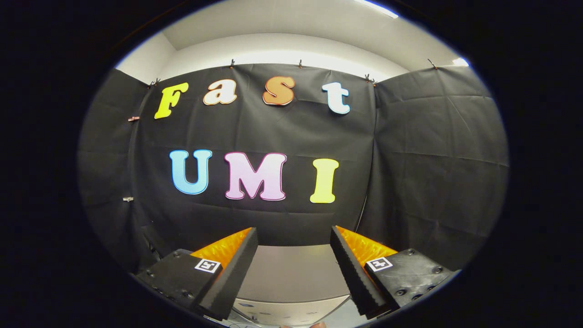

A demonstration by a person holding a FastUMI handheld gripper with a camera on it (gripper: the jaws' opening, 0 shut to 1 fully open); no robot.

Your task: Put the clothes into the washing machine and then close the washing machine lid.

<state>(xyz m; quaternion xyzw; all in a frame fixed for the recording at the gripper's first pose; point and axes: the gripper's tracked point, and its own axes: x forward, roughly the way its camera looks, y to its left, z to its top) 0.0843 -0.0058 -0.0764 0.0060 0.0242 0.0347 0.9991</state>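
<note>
Tongs (294, 248) level, spread wide over washing machine (291, 278).

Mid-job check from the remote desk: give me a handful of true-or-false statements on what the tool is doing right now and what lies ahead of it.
1. The tool is open, its fingers spread with nothing between them. True.
2. A garment hangs from the fingers. False: they hold nothing.
3. A pale flat surface lies ahead of the fingers and below them. True.
4. The tool points down into an open drum full of clothes. False: it faces the black cloth wall of the booth.
5. Beyond the fingers the wall rises behind the pale surface. True.
</note>
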